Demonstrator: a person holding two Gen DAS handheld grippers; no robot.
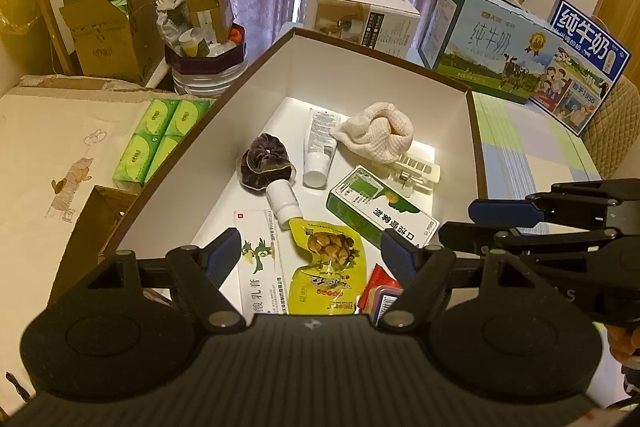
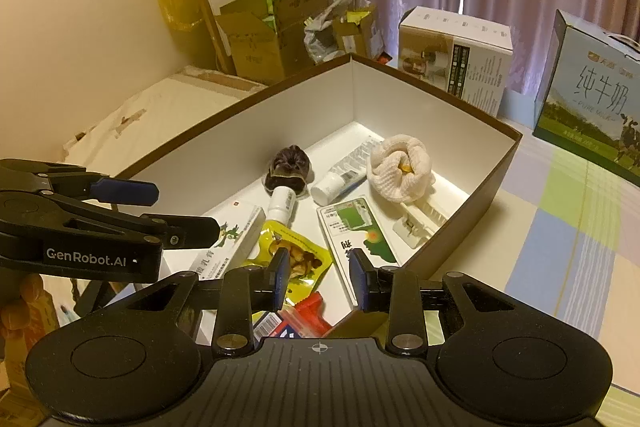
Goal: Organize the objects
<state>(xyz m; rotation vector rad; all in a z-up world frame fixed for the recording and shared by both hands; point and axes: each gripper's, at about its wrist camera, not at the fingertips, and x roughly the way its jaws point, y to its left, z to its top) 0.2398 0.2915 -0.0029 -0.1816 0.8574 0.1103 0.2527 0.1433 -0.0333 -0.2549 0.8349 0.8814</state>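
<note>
A white box with a brown rim (image 1: 476, 107) holds a yellow snack pouch (image 1: 328, 267), a white ointment carton with a green bird (image 1: 260, 259), a green-and-white medicine carton (image 1: 376, 211), a small white bottle (image 1: 284, 203), a white tube (image 1: 318, 151), a dark scrunchie (image 1: 266, 163), a cream knitted cloth (image 1: 380, 137), a cream clip (image 1: 416, 173) and a red packet (image 1: 380, 287). My left gripper (image 1: 310, 251) hangs open above the pouch, holding nothing. My right gripper (image 2: 320, 275) hovers over the box's near corner, its pads slightly apart and bare. The left gripper (image 2: 168, 211) shows beside it.
Two milk cartons (image 1: 496, 43) and a white carton (image 1: 360, 15) stand behind the box. Green tissue packs (image 1: 160, 139) lie to its left, with cardboard boxes (image 1: 108, 31) beyond. A checked cloth (image 2: 568, 227) covers the surface on the right.
</note>
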